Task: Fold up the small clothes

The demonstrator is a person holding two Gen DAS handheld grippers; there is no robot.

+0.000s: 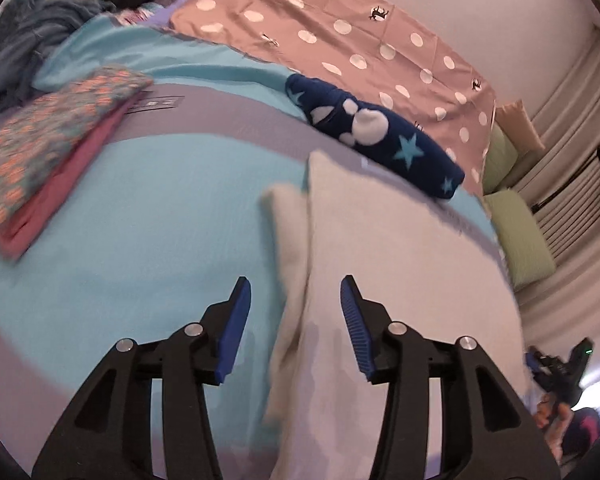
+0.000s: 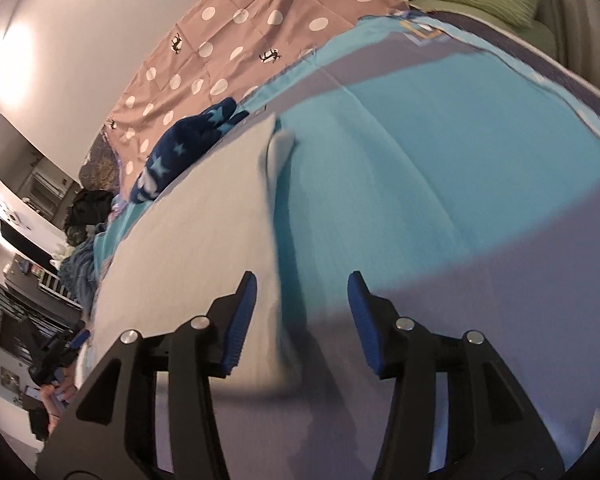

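Note:
A white garment lies flat on the turquoise and grey bed cover, with a folded strip along its left edge. My left gripper is open just above that left edge, holding nothing. In the right wrist view the same white garment lies to the left, its right edge running between the jaws. My right gripper is open and empty over that edge. A dark blue star-patterned garment lies folded beyond the white one; it also shows in the right wrist view.
A stack of folded clothes, floral on pink, sits at the left. A pink polka-dot sheet covers the far side. A heap of blue and dark clothes lies at the far left. Green cushions lie at the right.

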